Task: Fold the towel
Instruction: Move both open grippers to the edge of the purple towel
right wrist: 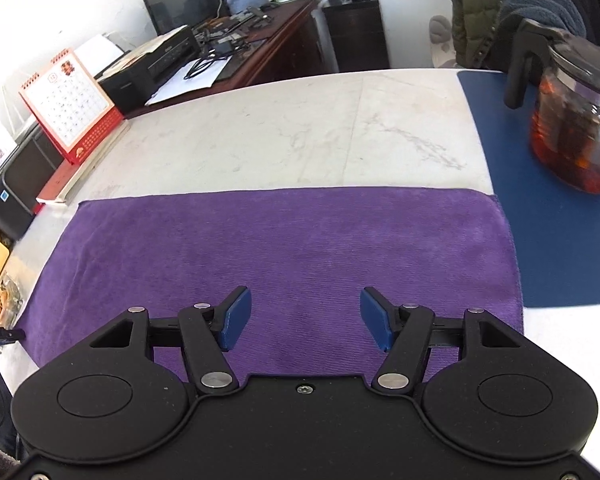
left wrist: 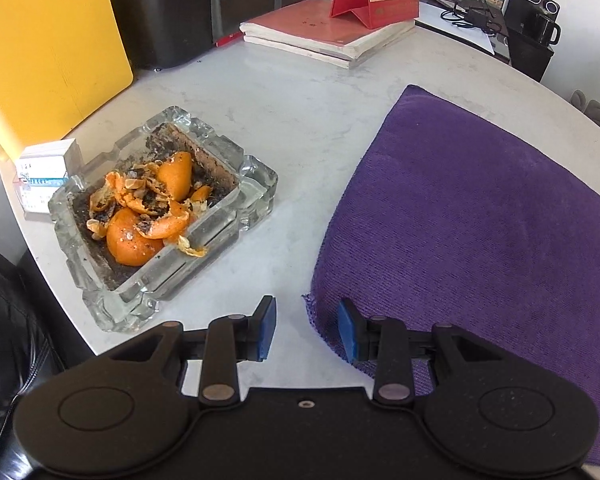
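Partly: towel (left wrist: 480,220) cut off right | left tongs (left wrist: 307,330) hide corner edge

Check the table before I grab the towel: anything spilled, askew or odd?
Nothing spilled. The towel lies flat. One oddity: the glass ashtray left of it is full of orange peel and dark ash, all inside its rim. Both sets of jaws are open.
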`<state>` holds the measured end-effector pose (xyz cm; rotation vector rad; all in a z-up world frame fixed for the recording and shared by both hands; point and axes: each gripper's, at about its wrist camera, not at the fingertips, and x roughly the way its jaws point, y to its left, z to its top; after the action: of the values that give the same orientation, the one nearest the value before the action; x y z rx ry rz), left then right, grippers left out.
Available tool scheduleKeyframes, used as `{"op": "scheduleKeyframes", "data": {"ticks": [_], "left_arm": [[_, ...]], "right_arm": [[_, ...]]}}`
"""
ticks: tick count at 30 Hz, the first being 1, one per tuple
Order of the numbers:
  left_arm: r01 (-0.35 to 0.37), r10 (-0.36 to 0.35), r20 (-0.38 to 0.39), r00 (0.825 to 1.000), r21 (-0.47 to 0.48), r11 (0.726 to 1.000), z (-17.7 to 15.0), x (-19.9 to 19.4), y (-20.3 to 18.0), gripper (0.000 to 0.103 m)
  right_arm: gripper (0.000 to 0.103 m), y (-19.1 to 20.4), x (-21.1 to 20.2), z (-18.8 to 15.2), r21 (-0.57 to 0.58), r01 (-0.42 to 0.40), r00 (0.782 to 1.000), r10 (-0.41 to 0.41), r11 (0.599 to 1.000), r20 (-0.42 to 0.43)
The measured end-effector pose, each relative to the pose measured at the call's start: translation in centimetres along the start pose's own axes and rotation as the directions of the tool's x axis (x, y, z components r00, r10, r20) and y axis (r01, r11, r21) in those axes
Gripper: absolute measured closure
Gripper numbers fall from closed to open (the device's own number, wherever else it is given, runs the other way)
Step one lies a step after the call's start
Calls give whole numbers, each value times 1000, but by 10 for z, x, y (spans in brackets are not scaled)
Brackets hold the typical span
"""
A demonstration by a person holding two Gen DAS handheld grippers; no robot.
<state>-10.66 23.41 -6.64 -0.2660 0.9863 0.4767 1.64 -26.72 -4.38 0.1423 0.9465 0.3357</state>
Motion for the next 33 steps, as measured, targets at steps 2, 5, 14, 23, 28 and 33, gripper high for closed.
{"op": "scheduleKeyframes", "data": {"ticks": [2, 5, 14, 23, 28, 33], "left_arm": [[9, -9, 9, 1000, 7, 1000, 1, 2, 0, 72], [19, -20, 16, 1000, 9, 1000, 2, 4, 0, 72], [58, -59, 42, 997, 27, 998, 3, 6, 5, 73], [96, -96, 51, 994, 15, 995, 3, 6, 10, 74], [129, -129, 42, 991, 17, 992, 2, 5, 13, 80], [144, -144, 18, 989, 28, 989, 3, 5, 16, 87]], "right_arm": [[43, 9, 5, 4, -20, -6, 1000, 6, 1000, -5], [43, 22, 10, 7, -42, -19, 1000, 18, 999, -12], [43, 51, 10, 1, -100, -32, 999, 31, 995, -9], [43, 63, -3, -2, -131, -3, 1000, 2, 991, -6], [43, 38, -27, -21, -79, 94, 995, -95, 992, -8], [43, -10, -57, -71, 48, 263, 963, -259, 963, -79]]}}
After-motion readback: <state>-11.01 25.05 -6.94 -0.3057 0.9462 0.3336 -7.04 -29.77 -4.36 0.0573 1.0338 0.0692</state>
